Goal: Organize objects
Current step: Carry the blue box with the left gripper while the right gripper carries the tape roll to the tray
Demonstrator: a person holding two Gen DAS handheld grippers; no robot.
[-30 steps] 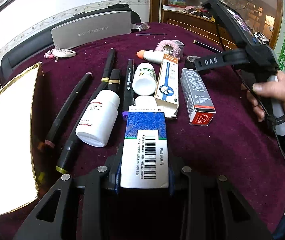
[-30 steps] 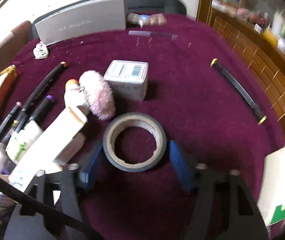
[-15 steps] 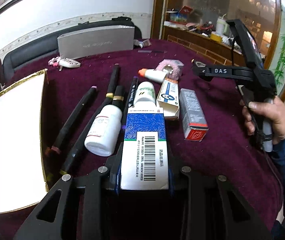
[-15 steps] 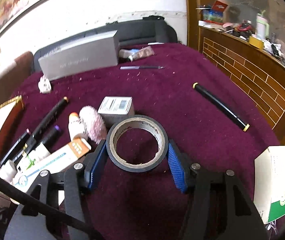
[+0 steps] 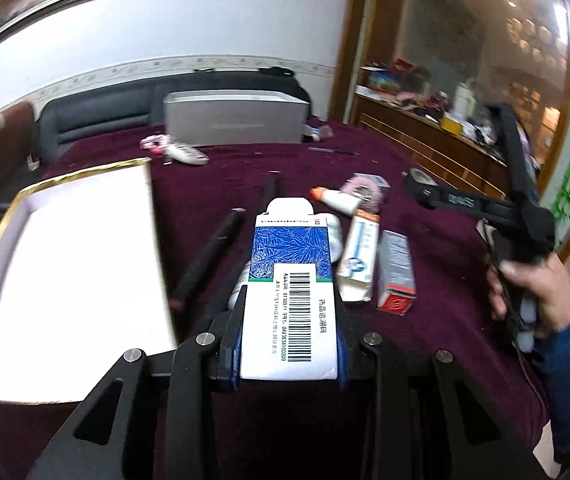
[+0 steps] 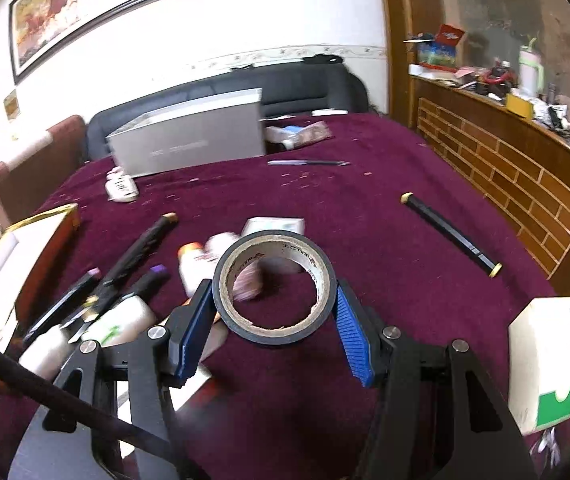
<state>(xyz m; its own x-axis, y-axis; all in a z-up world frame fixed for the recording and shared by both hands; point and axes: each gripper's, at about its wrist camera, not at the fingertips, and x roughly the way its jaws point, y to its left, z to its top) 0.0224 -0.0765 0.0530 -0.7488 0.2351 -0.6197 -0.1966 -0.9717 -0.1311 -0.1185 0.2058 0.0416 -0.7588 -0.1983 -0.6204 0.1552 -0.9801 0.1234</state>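
Note:
My left gripper (image 5: pixel 288 344) is shut on a blue-and-white medicine box (image 5: pixel 291 280) with a barcode, held off the maroon table (image 5: pixel 425 340). My right gripper (image 6: pixel 273 312) is shut on a black tape roll (image 6: pixel 272 286), lifted above the cloth. In the left wrist view the right gripper's black body (image 5: pixel 521 224) shows at right, held by a hand (image 5: pixel 537 292) in a blue sleeve. Below the box lie black markers (image 5: pixel 209 256), a white carton (image 5: pixel 359 256), a grey-and-red carton (image 5: pixel 396 270) and a glue bottle (image 5: pixel 337 200).
A white gold-rimmed open box (image 5: pixel 65 276) lies at left. A silver box (image 5: pixel 237 120) stands at the back by a dark sofa. A lone black marker (image 6: pixel 451 236) lies right; a white-green carton (image 6: pixel 547 364) sits at the right edge. Wooden counter at right.
Both grippers have risen and tilted up with their loads. The tape roll has left the cloth. The medicine box has shifted left toward the white open box.

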